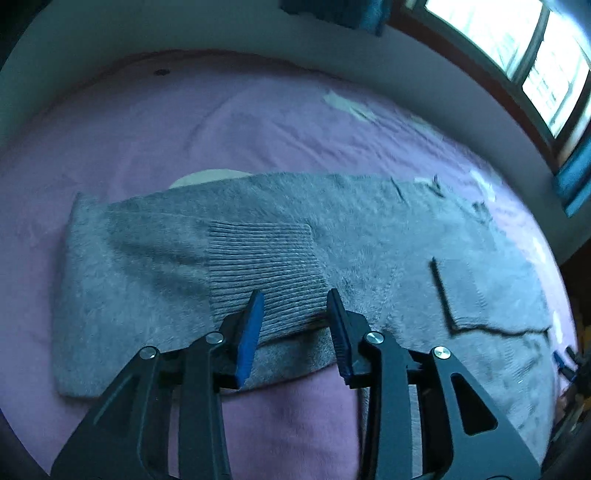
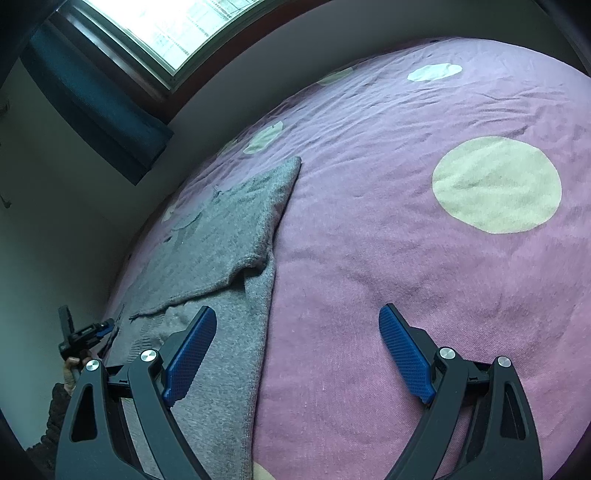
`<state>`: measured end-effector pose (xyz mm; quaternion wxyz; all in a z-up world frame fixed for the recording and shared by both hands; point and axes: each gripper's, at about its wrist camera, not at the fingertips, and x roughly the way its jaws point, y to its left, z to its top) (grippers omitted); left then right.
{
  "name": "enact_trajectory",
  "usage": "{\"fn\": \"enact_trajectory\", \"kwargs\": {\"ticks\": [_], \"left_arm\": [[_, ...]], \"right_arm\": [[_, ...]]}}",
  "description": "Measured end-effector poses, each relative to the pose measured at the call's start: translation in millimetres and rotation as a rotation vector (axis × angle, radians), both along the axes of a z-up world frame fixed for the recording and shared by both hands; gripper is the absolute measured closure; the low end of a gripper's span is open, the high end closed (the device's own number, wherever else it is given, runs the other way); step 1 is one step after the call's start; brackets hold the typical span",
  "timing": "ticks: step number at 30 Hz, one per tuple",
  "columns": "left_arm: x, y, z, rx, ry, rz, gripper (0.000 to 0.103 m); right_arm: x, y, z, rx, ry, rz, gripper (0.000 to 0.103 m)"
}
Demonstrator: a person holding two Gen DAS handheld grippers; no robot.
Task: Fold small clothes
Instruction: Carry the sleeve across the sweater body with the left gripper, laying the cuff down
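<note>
Left claw [image 1: 295, 299] parted over sweater [image 1: 147, 266] cuff edge

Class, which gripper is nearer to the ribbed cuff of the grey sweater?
Left. The left gripper straddles the ribbed cuff, jaws apart. The right gripper hangs open over the sweater's edge; no cuff shows there.

Sweater [image 1: 147, 266] flat on bedspread [image 1: 184, 122], ribbed cuff [image 1: 262, 266] folded atop it, window [image 2: 177, 33] behind bed.

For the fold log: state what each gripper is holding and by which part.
Nothing is held. The left gripper stands part open over the grey sweater's ribbed cuff, pads not pressing it. The right gripper is wide open above the purple bedspread.
</note>
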<state>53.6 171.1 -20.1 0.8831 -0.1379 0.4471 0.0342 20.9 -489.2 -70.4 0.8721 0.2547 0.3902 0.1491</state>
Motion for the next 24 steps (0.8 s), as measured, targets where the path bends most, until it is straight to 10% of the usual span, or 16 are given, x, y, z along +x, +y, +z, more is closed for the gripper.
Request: {"fn": "enact_trajectory", "kwargs": {"ticks": [13, 24], "left_arm": [[17.2, -30.1, -12.9, 0.178, 0.027, -0.074, 0.047], [11.8, -27.2, -11.1, 0.222, 0.017, -0.046, 0.067]], "right_arm": [[0.4, -3.9, -1.0, 0.015, -0.002, 0.003, 0.014], [0.5, -4.1, -1.0, 0.015, -0.002, 0.003, 0.014]]}}
